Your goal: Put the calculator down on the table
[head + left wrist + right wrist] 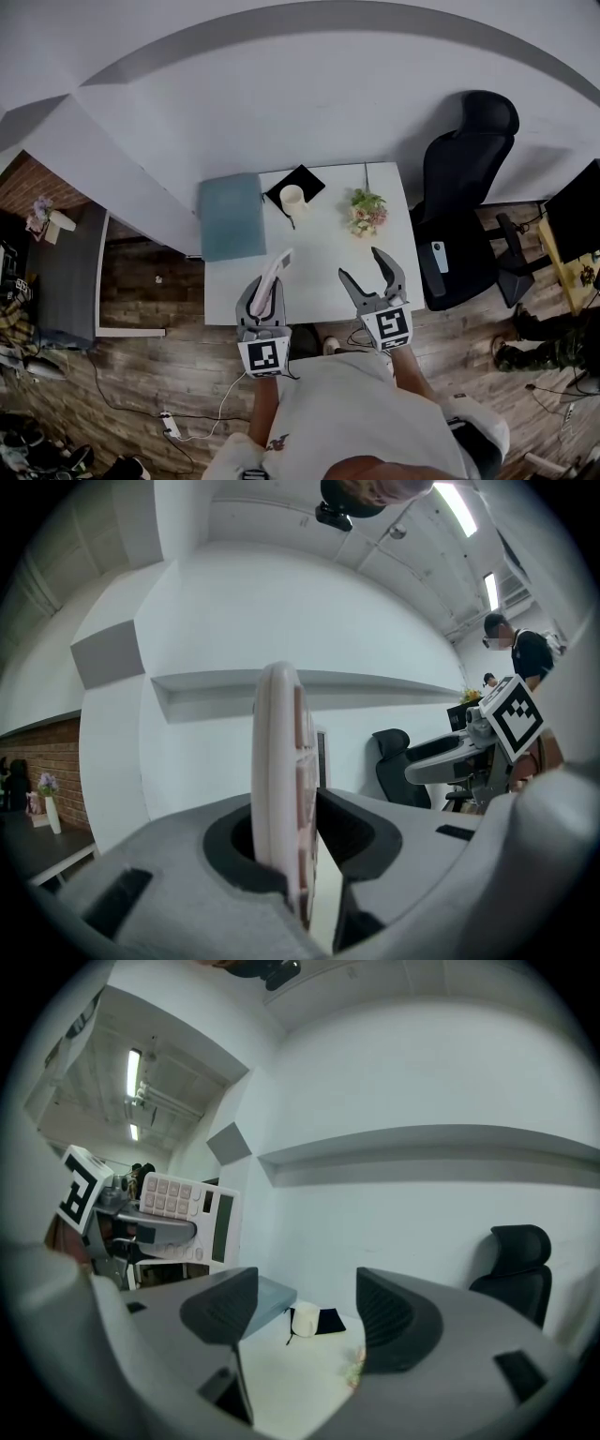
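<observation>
A pale pink-white calculator [277, 274] stands on edge in my left gripper [267, 292], which is shut on its lower end above the near edge of the white table [323, 281]. In the left gripper view the calculator [279, 780] is edge-on, pinched between the dark pads, with my left gripper [295, 855] level. The right gripper view shows its keys and display [192, 1218] at the left. My right gripper [362, 264] is open and empty over the table's near right part, its jaws [309, 1312] spread wide.
A grey-blue folder [231, 215] lies on the table's far left. A white cup [292, 198] sits on a black cloth [307, 178] at the back, small flowers [367, 211] to its right. A black office chair [464, 187] stands right of the table. A person [520, 653] stands far off.
</observation>
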`<state>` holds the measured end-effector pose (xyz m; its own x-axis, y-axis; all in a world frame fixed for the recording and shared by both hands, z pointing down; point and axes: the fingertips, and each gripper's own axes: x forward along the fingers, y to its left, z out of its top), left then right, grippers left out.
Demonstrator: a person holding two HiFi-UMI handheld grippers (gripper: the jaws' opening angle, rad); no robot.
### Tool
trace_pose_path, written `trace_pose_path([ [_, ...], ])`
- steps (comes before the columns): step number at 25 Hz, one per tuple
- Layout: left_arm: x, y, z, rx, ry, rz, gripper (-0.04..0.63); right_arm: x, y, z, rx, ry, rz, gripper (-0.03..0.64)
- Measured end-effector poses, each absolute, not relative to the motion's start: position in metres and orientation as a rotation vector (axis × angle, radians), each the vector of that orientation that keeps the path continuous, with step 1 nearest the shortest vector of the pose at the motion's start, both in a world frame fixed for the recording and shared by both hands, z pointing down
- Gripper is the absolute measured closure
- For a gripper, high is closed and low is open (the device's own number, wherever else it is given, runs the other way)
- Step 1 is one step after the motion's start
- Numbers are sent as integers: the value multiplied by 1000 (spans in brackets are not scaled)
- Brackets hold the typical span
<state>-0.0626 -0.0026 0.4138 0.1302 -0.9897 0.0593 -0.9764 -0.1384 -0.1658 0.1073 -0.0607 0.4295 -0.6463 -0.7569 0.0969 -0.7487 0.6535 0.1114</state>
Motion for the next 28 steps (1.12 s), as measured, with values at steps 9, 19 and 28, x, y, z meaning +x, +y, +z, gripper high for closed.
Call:
trace_pose_path([
  [9, -73, -33, 412, -2313, 1980, -215, 497, 99, -86, 428, 1276, -2710, -103, 290],
  [19, -91, -76, 415, -2356, 1929, -209, 497, 83, -122, 426, 1309, -2667, -105, 295],
  [28, -102, -113, 414, -2396, 1849, -193, 497, 70, -149, 423, 1361, -2625, -101, 301],
])
